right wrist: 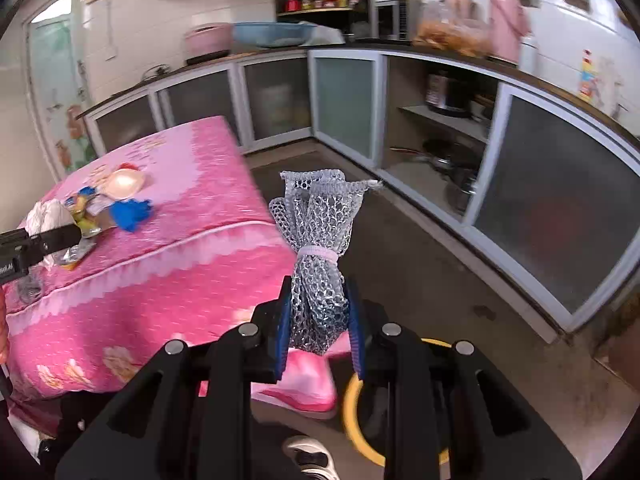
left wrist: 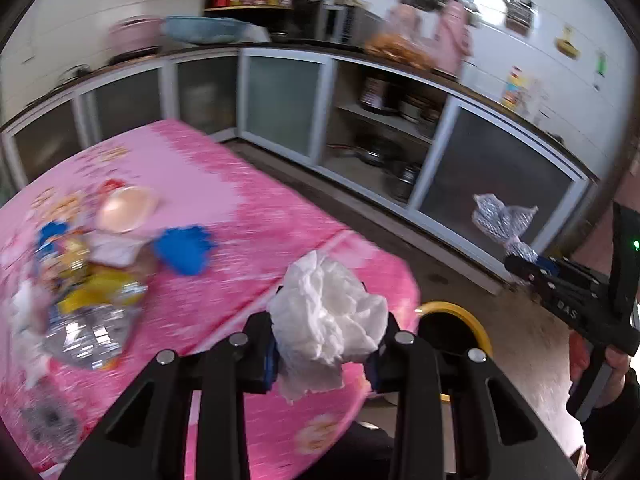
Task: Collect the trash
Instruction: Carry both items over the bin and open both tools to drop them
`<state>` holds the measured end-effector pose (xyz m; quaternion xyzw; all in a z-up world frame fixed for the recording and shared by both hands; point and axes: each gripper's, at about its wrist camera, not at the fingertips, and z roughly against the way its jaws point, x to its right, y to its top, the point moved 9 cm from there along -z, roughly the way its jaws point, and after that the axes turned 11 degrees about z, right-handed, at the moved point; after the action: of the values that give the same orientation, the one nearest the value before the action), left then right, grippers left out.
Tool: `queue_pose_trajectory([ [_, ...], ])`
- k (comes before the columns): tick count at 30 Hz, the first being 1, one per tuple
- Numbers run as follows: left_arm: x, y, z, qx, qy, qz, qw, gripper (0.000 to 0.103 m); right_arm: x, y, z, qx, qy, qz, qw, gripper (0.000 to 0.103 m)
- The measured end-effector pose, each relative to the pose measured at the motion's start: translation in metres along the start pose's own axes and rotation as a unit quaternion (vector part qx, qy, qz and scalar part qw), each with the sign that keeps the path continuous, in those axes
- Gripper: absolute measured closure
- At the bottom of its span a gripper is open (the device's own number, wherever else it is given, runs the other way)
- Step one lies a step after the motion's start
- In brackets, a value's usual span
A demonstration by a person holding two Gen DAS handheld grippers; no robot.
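My left gripper (left wrist: 324, 344) is shut on a crumpled white tissue (left wrist: 328, 312), held above the corner of the pink-clothed table (left wrist: 248, 216). My right gripper (right wrist: 318, 316) is shut on a grey foam net sleeve (right wrist: 316, 232), held over the floor beside the table; it also shows in the left wrist view (left wrist: 502, 220). A yellow-rimmed bin (left wrist: 460, 320) stands on the floor below both grippers, and its rim shows in the right wrist view (right wrist: 352, 412). More trash lies on the table: a blue glove (left wrist: 184, 248), a crushed clear plastic bottle (left wrist: 88, 332), yellow wrappers (left wrist: 96, 284).
A beige bowl (left wrist: 126, 210) sits on the table among the trash. Kitchen cabinets (right wrist: 400, 120) run along the back and right, some open with pots inside. Bare concrete floor (right wrist: 460, 300) lies between table and cabinets. A shoe (right wrist: 312, 456) shows at the bottom.
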<state>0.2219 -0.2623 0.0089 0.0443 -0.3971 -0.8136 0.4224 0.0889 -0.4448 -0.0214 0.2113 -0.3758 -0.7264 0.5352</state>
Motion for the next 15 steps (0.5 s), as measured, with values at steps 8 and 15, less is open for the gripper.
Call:
queue_pose_trajectory([
  [8,0.100,-0.018,-0.047,-0.042,-0.059,-0.069,0.9950,0.073,0.075,-0.038,0.011,-0.017,-0.050,-0.043,0.998,0.079],
  [15,0.164,-0.045,-0.089,-0.078,-0.087,-0.121,0.9857,0.073,0.116,-0.078,0.006,-0.048,-0.077,-0.072,0.993,0.079],
])
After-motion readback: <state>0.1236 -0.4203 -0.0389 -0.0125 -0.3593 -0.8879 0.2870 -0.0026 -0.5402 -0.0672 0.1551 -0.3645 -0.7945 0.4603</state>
